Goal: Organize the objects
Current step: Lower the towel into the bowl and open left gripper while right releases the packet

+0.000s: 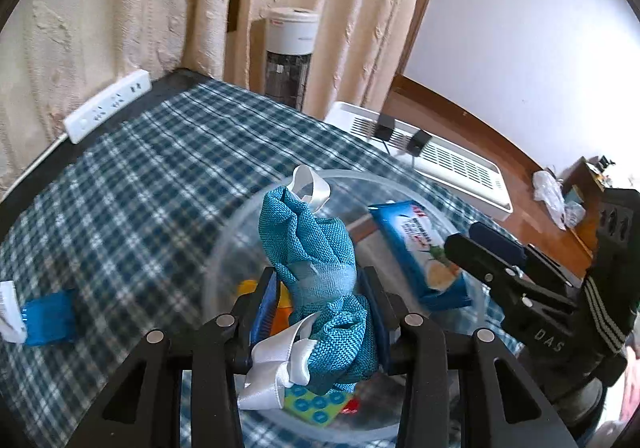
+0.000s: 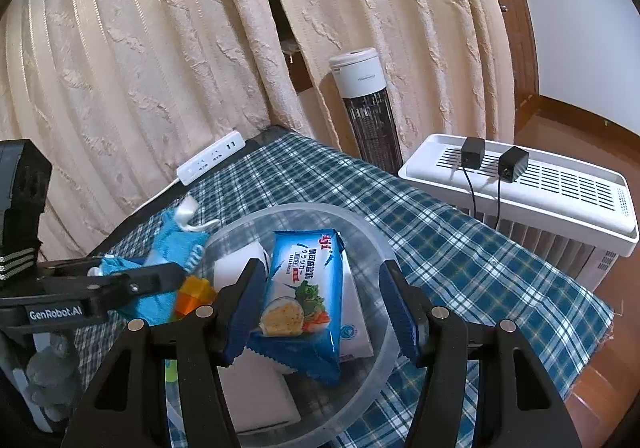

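Pouch (image 1: 320, 268) of teal cloth with white ribbon sits squeezed tight in the left gripper (image 1: 320, 300), up over the clear bowl (image 1: 224, 248). A blue cracker pack (image 2: 300, 304) lies in the bowl on white packs, between the spread fingers of the right gripper (image 2: 316, 312); its jaws are apart and do not press the pack. An orange block (image 2: 194, 294) rests in the bowl too. The bowl stands on a blue checked cloth (image 2: 460, 248). A white power strip (image 2: 212, 162) lies near the curtain (image 2: 140, 68).
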The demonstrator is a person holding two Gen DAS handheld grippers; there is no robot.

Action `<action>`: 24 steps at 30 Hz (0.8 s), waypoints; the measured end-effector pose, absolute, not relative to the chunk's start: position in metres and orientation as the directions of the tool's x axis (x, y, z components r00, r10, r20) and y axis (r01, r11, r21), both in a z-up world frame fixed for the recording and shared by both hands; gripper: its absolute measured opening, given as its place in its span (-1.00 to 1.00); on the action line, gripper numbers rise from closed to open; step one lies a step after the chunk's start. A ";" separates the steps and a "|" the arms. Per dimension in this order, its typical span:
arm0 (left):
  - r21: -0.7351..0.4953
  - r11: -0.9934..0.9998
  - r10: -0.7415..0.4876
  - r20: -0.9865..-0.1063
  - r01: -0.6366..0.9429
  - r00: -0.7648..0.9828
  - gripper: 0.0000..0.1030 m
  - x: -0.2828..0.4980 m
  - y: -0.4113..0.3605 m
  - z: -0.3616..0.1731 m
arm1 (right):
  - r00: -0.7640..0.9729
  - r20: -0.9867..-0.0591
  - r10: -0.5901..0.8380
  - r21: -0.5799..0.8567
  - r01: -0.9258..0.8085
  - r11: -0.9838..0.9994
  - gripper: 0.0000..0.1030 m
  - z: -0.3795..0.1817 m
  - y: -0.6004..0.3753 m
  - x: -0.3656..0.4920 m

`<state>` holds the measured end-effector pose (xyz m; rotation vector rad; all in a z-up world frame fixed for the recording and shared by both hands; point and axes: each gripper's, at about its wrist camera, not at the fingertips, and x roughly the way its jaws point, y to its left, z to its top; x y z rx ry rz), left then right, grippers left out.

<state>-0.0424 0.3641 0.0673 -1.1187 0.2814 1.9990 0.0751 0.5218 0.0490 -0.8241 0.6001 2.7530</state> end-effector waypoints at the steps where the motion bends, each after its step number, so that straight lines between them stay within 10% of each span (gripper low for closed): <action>1: -0.189 -0.645 0.545 -0.794 -0.741 -0.271 -0.15 -0.042 0.367 0.065 | -0.823 -0.563 0.077 0.323 -0.305 -0.896 0.18 0.049 0.522 0.075; 13: -0.243 -0.618 0.566 -0.798 -0.748 -0.208 -0.10 -0.036 0.381 0.057 | -0.823 -0.564 0.073 0.327 -0.303 -0.895 0.18 0.047 0.523 0.075; 19: -0.256 -0.631 0.581 -0.781 -0.733 -0.228 0.50 -0.039 0.372 0.061 | -0.824 -0.562 0.075 0.328 -0.305 -0.894 0.18 0.047 0.521 0.076; 24: -0.230 -0.651 0.577 -0.769 -0.723 -0.275 0.55 -0.040 0.360 0.070 | -0.825 -0.561 0.075 0.330 -0.306 -0.893 0.18 0.046 0.519 0.077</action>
